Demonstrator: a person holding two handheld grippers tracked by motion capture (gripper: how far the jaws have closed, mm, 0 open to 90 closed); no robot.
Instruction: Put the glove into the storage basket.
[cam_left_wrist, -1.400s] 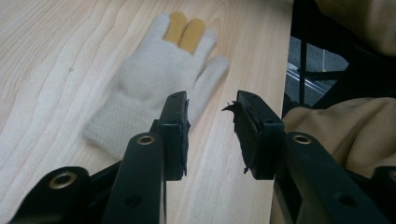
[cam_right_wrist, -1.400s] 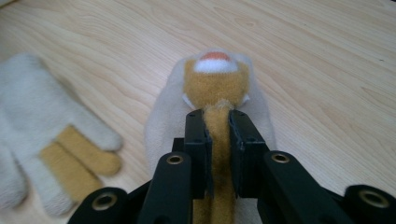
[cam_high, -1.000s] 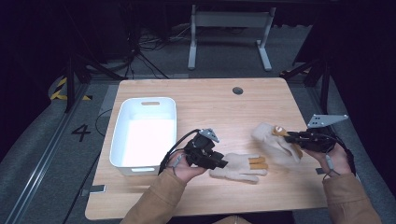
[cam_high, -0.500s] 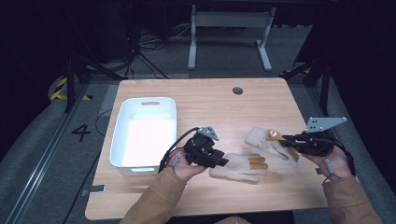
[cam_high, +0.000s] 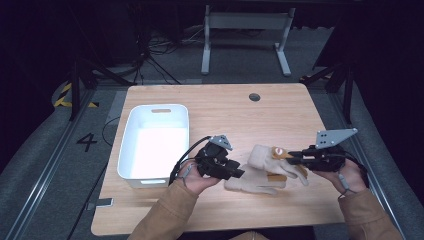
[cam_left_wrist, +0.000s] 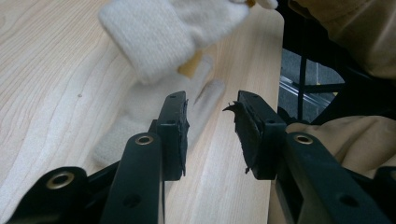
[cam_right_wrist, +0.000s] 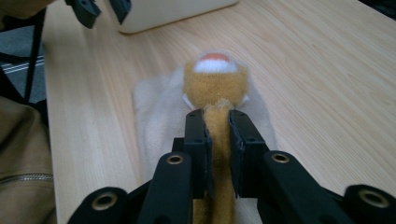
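Two cream knitted gloves with tan patches lie at the table's front middle. One glove (cam_high: 250, 184) (cam_left_wrist: 135, 116) is flat on the wood. The other glove (cam_high: 267, 156) (cam_right_wrist: 215, 79) hangs partly lifted over it, its cuff (cam_left_wrist: 159, 42) toward the left hand. My right gripper (cam_high: 294, 156) (cam_right_wrist: 217, 135) is shut on a tan strip of this lifted glove. My left gripper (cam_high: 236, 173) (cam_left_wrist: 210, 126) stands open just left of the flat glove, with nothing between its pads.
A white plastic bin (cam_high: 129, 150) (cam_right_wrist: 177, 9) sits at the table's left, close to the left hand. The table's near edge runs just below both hands. A round cable hole (cam_high: 254, 96) lies in the far part of the table.
My right gripper has carried its glove leftward, toward the left gripper and over the flat glove. The left hand has stayed where it was.
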